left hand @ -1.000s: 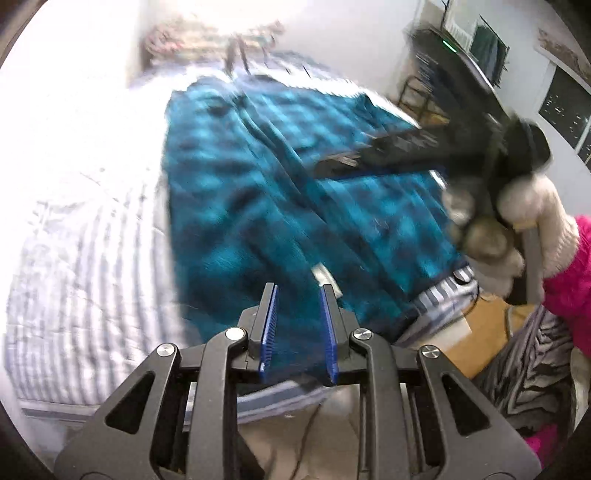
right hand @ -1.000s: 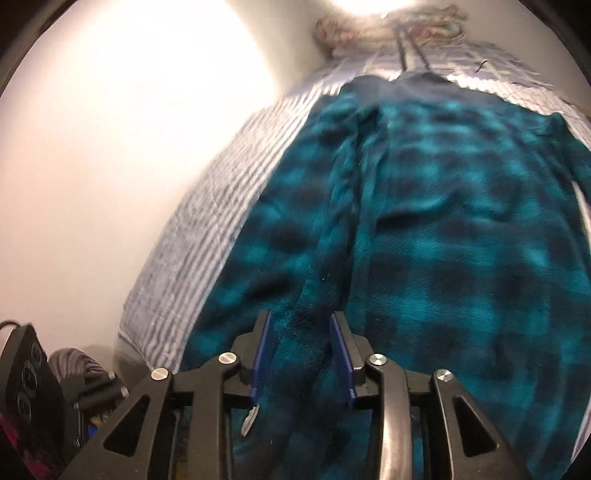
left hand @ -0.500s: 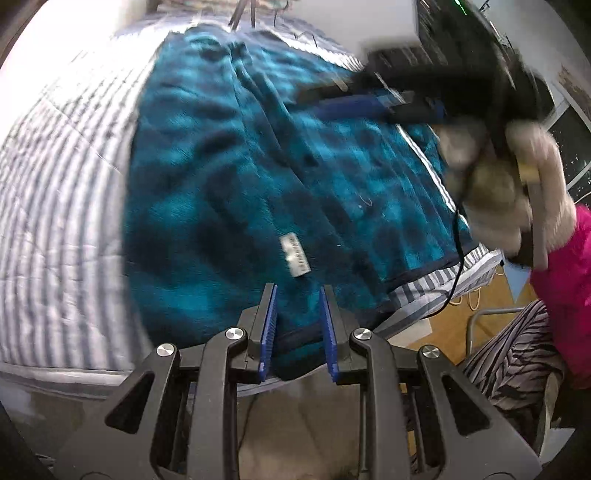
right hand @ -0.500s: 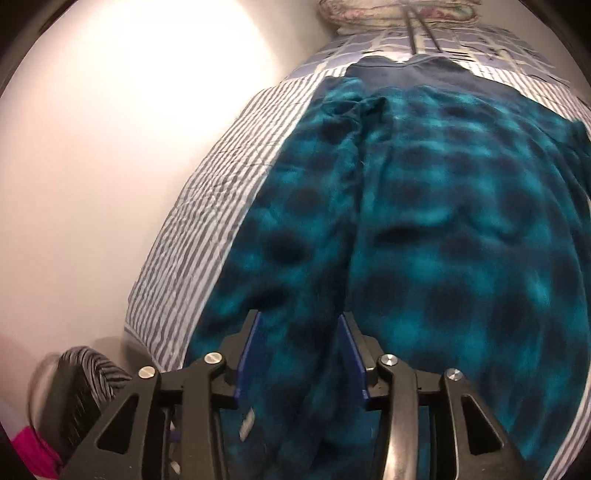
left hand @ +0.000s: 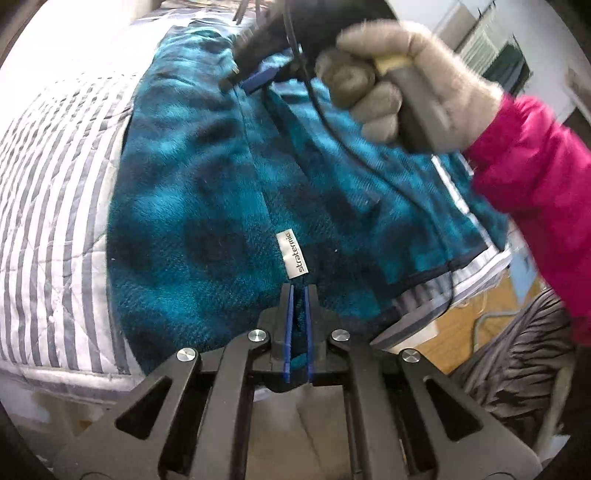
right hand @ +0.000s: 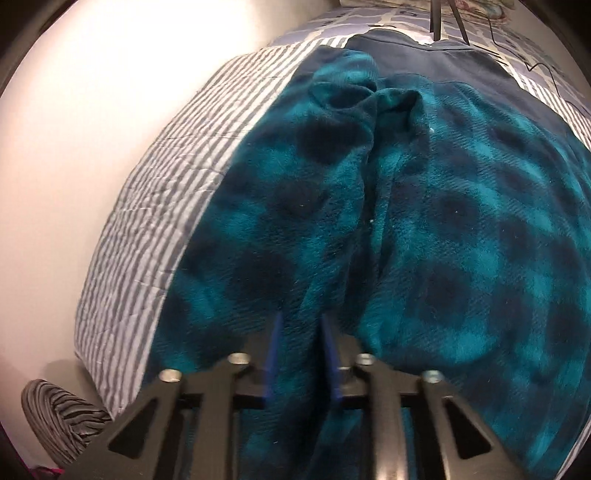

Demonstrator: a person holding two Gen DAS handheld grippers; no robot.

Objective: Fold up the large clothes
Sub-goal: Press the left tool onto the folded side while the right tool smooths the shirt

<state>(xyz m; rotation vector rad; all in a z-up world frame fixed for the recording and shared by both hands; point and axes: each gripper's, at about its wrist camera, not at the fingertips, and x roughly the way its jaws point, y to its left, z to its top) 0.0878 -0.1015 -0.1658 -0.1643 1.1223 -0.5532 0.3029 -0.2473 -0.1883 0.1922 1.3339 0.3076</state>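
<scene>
A large teal and dark blue checked fleece garment (left hand: 207,206) lies spread on a striped bed; it fills the right wrist view (right hand: 424,240). My left gripper (left hand: 298,291) is shut on its near hem, just below a white label (left hand: 293,258). My right gripper (right hand: 301,325) sits low over a fold of the garment, its jaws a little apart with fleece between them. In the left wrist view the right gripper (left hand: 243,79) reaches over the far part of the garment, held by a gloved hand (left hand: 406,85).
The grey and white striped quilt (left hand: 48,206) covers the bed, with a white wall (right hand: 92,147) along its left side. A pink sleeve (left hand: 535,192) and a zebra-print cloth (left hand: 517,369) are at the right, over a wooden floor (left hand: 454,325). Tripod legs (right hand: 439,18) stand at the bed's far end.
My left gripper has moved in to the garment's near hem and shut on it. My right gripper has dropped lower onto the fleece and its jaws have narrowed.
</scene>
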